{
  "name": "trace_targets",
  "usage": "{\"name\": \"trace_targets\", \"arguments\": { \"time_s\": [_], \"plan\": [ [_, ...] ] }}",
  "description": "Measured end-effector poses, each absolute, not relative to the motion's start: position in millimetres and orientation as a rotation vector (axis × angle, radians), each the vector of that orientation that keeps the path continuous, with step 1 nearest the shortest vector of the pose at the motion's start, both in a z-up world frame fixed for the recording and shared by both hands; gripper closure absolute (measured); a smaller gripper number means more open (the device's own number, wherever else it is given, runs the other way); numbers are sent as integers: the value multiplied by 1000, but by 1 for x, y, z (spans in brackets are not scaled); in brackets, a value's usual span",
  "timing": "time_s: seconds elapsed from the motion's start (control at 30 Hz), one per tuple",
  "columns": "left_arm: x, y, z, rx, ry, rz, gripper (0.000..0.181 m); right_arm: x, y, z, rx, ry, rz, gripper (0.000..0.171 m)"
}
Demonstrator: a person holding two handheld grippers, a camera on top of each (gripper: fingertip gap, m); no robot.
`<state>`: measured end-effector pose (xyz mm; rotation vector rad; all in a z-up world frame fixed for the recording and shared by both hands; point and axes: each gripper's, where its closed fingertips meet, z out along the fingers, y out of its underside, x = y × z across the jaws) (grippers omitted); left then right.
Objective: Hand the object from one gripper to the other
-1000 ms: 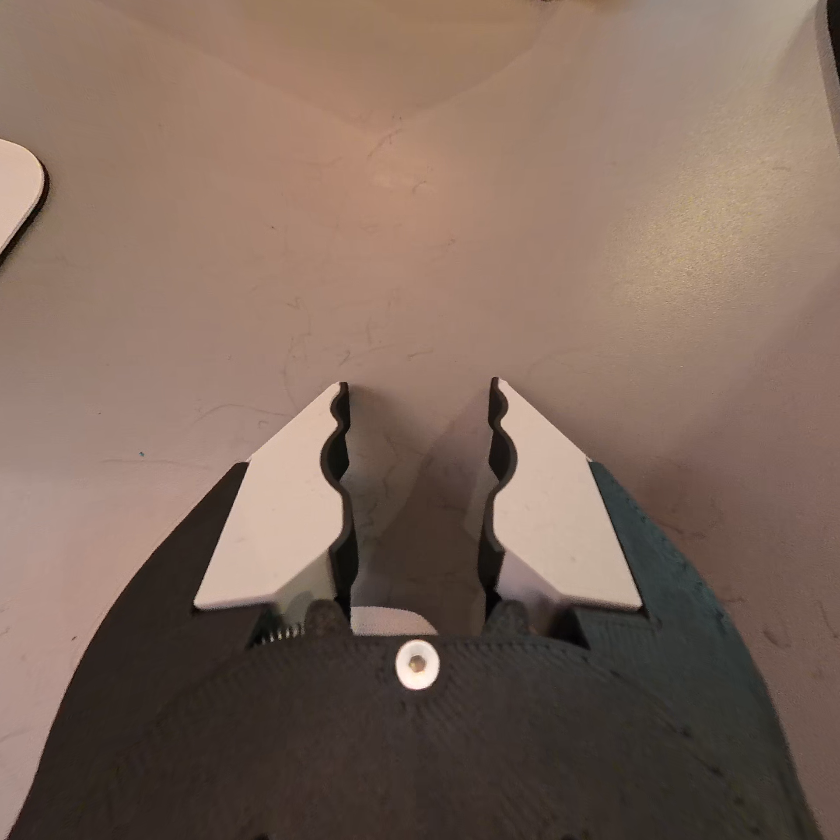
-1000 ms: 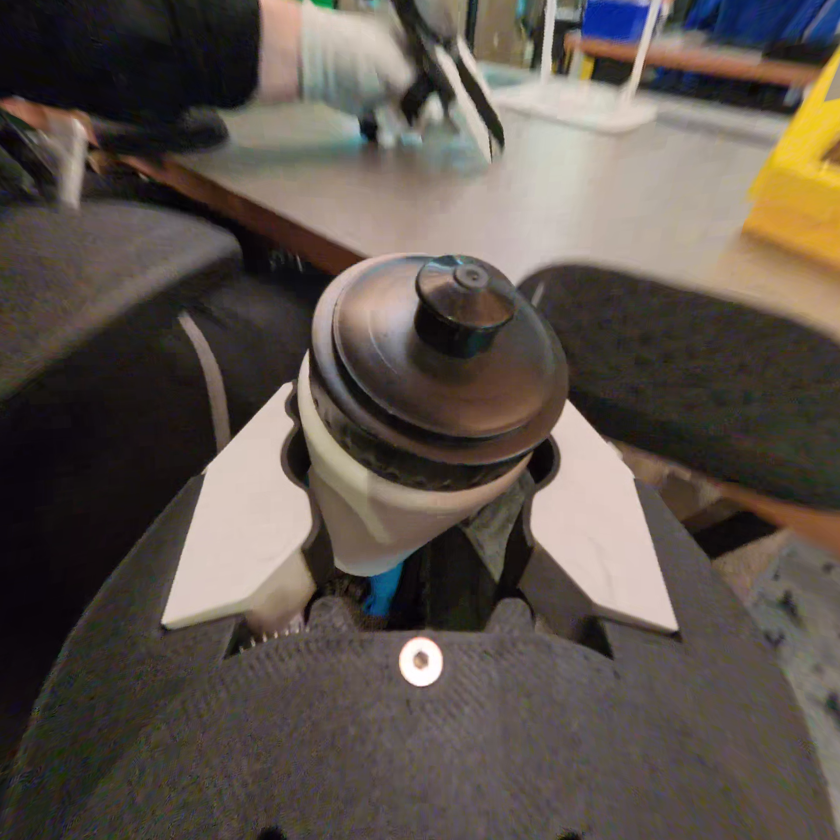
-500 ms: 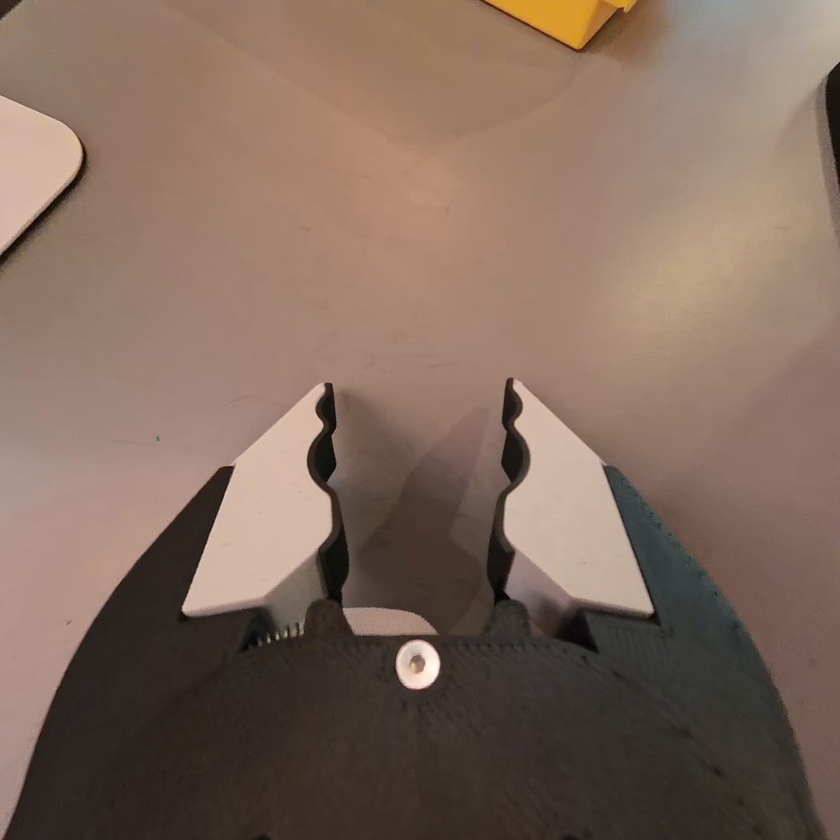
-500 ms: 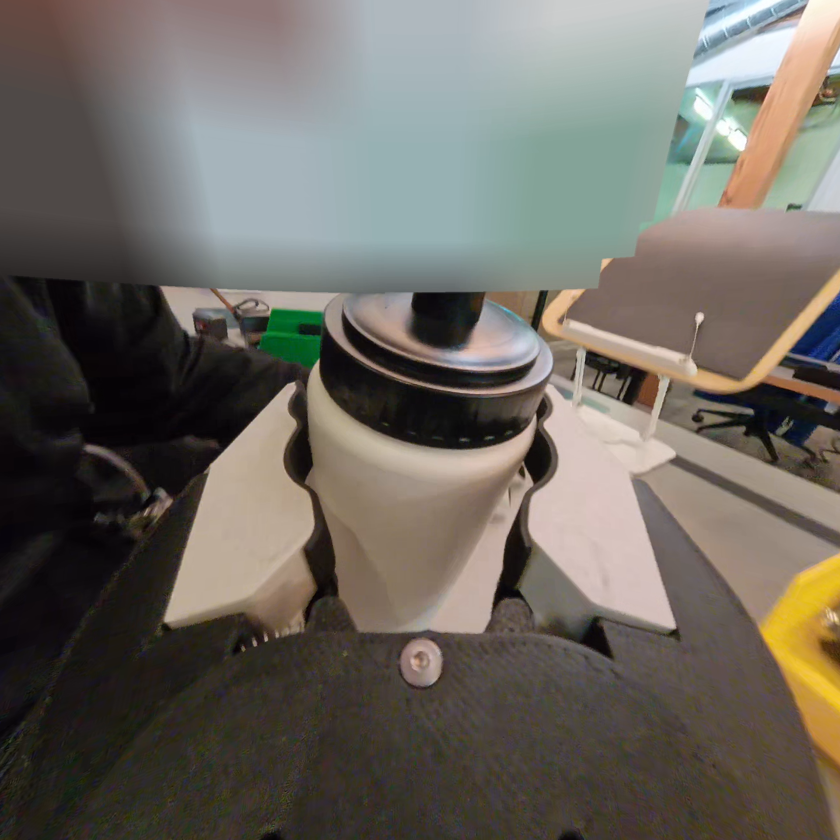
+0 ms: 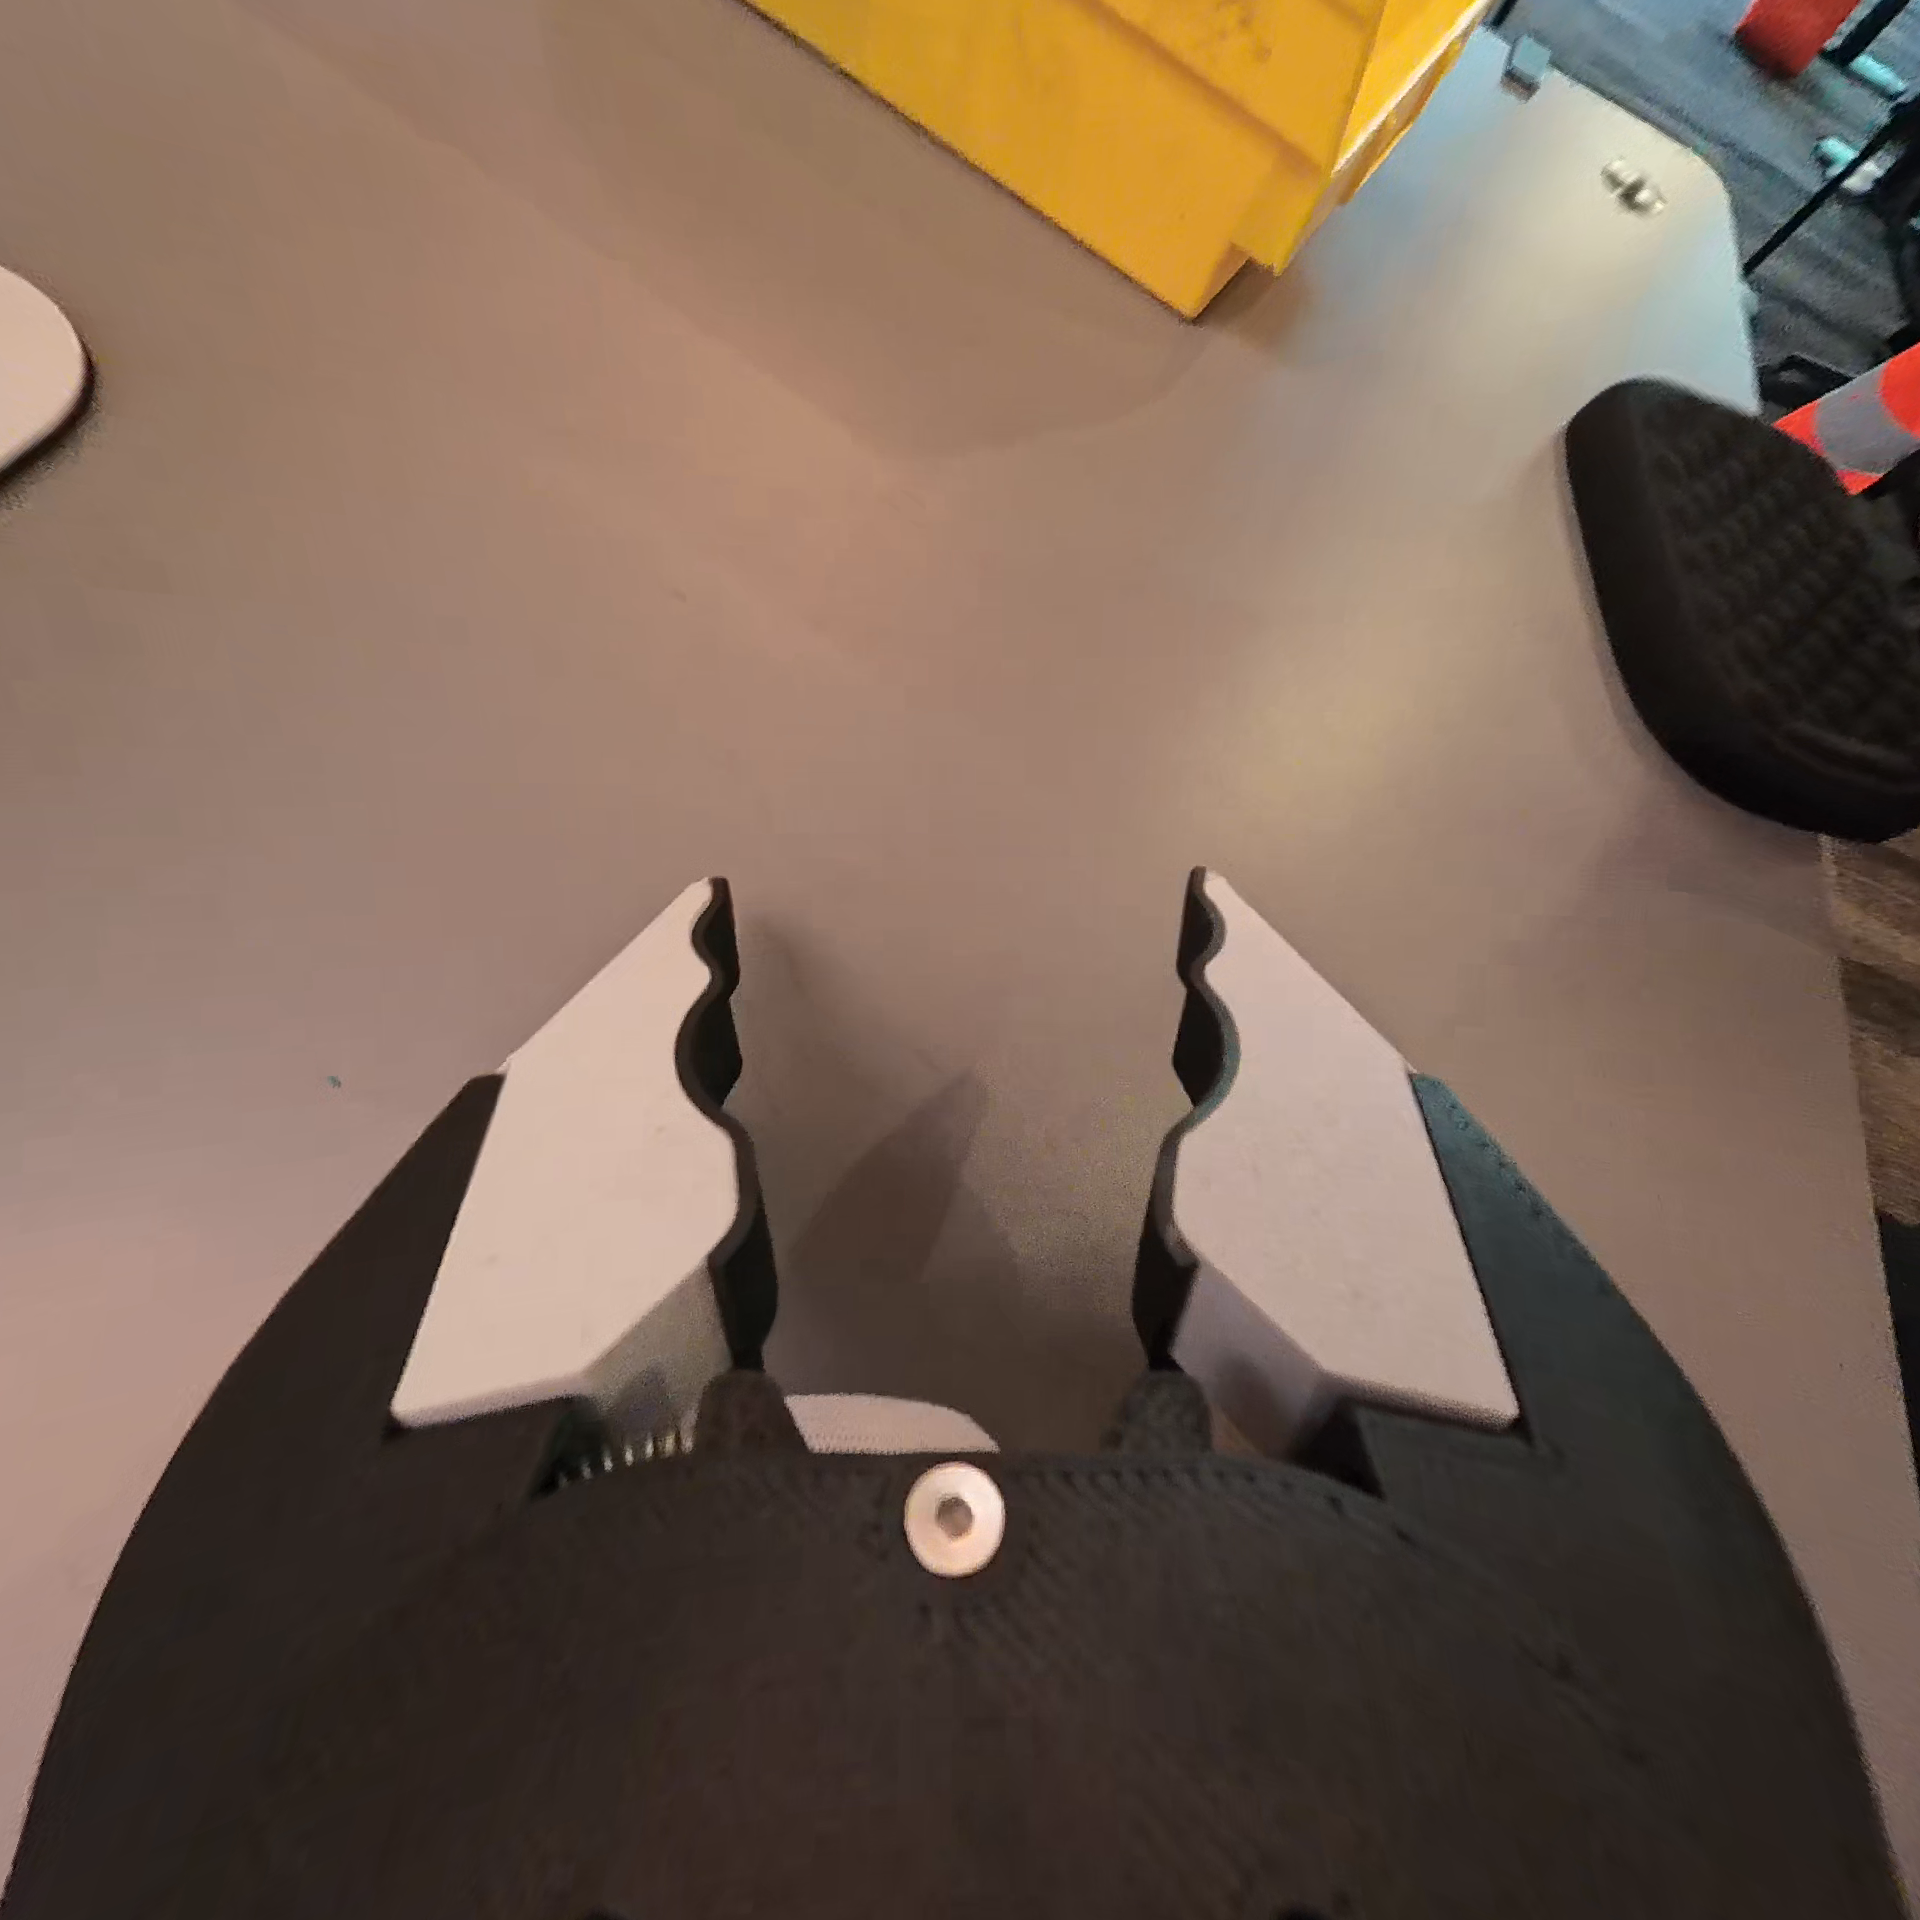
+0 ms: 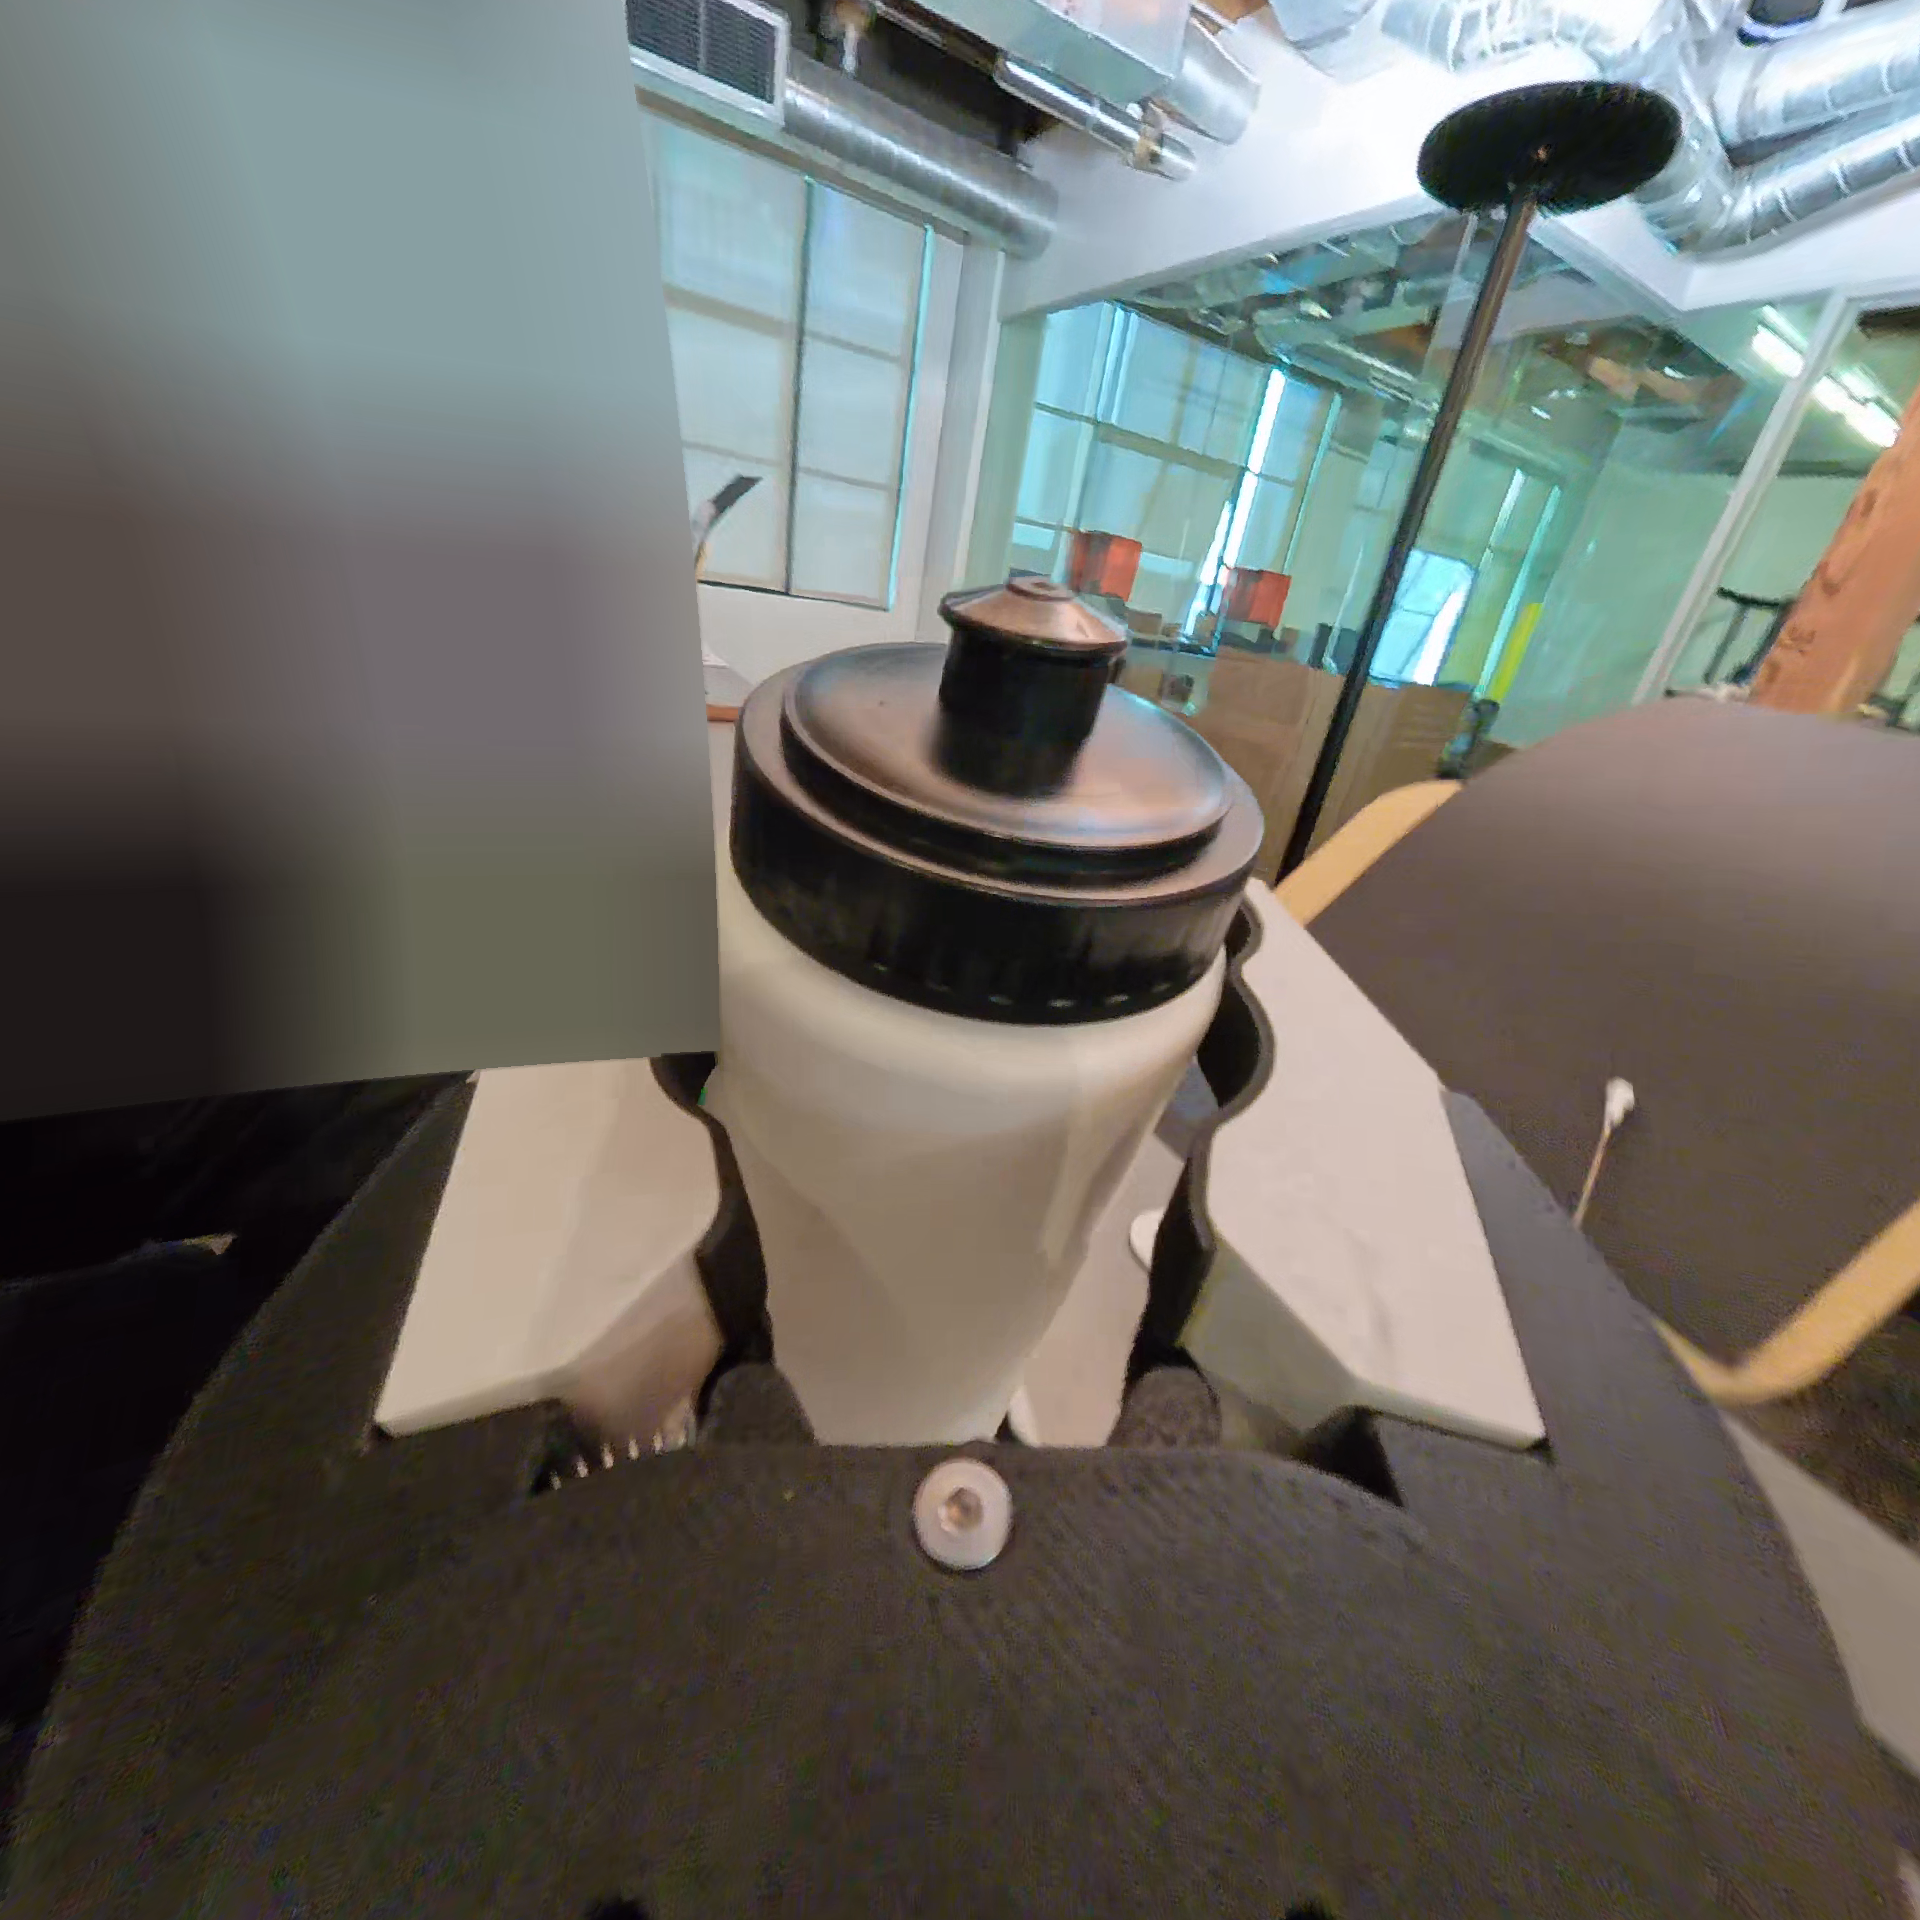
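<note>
My right gripper (image 6: 966, 997) is shut on a white squeeze bottle (image 6: 935, 1143) with a black screw cap and pull spout (image 6: 997, 831). The bottle stands upright between the white fingers (image 6: 1340, 1195), held by its body below the cap, and it is raised so that the room shows behind it. My left gripper (image 5: 961, 894) is open and empty, pointing down at a bare grey table top (image 5: 727, 623). The bottle does not show in the left wrist view. The left gripper does not show in the right wrist view.
A yellow bin (image 5: 1091, 114) stands at the table's far side. A white rounded pad (image 5: 31, 384) lies at the left edge. A black textured chair part (image 5: 1745, 634) is at the right table edge. A black chair back with a wooden rim (image 6: 1662, 987) is right of the bottle. The grippers' ends are close to 30 cm from one another.
My right gripper has tilted upward with the bottle, from facing the table to facing the room and ceiling. My left gripper has opened wider and shifted so that the yellow bin came into view.
</note>
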<state>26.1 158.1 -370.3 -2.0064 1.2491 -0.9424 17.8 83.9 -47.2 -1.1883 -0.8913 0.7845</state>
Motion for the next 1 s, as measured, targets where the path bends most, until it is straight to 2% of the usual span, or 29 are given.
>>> {"name": "trace_targets", "arguments": {
  "time_s": [0.37,0.53,0.67,0.8,1.0],
  "plan": [
    [34,160,-353,-1924,1236,-1194,101,27,177,-36,-1038,-989,823,75],
    [39,152,-352,-1901,1321,-1237,100,48,198,-67,-1042,-963,885,76],
    [45,158,-352,-1882,1414,-1146,99,53,209,-70,-1045,-960,874,76],
    [41,171,-330,-1820,1340,-1151,99,39,200,-59,-999,-956,956,77],
    [8,199,-260,-1613,1099,-1242,98,-2,196,-55,-984,-978,1012,76]
  ]
}}
